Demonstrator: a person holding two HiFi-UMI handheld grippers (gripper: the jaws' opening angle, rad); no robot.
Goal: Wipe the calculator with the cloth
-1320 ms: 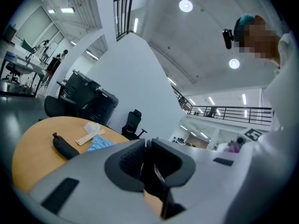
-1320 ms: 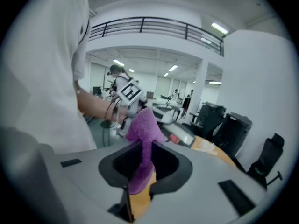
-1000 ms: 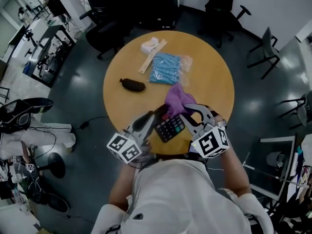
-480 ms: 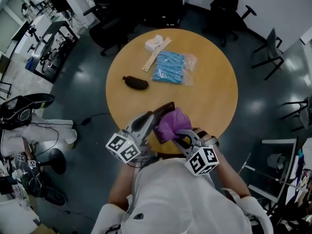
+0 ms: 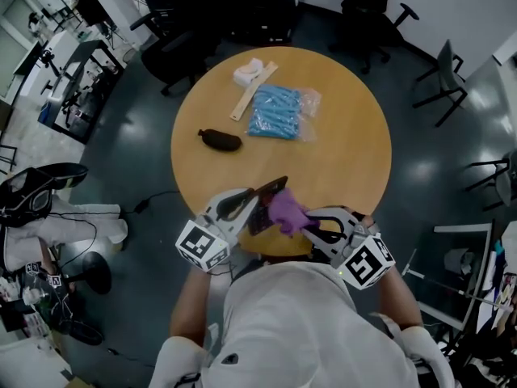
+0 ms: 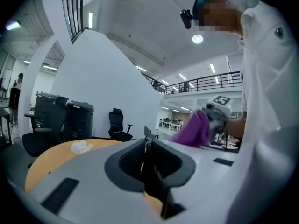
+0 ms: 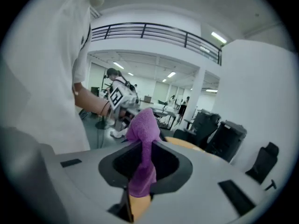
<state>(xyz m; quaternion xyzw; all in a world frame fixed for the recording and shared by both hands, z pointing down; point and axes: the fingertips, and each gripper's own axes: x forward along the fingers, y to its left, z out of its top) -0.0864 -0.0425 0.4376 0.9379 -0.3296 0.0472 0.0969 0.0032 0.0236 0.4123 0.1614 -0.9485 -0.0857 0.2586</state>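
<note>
In the head view the dark calculator is tilted nearly on edge above the round table's near rim, and my left gripper is shut on it. The purple cloth presses against the calculator's right side, with my right gripper shut on it. The left gripper view shows the calculator edge-on between the jaws of the left gripper, with the cloth beyond it. In the right gripper view the cloth is pinched in the right gripper and stands up past its tips.
Farther out on the round wooden table lie a blue packet, a wooden strip, a white crumpled wad and a black pouch. Office chairs stand around the table.
The calculator has rolled from keys-up to nearly on edge in the left gripper. The cloth came from beyond the calculator down onto it, and the right gripper then drew back to the right.
</note>
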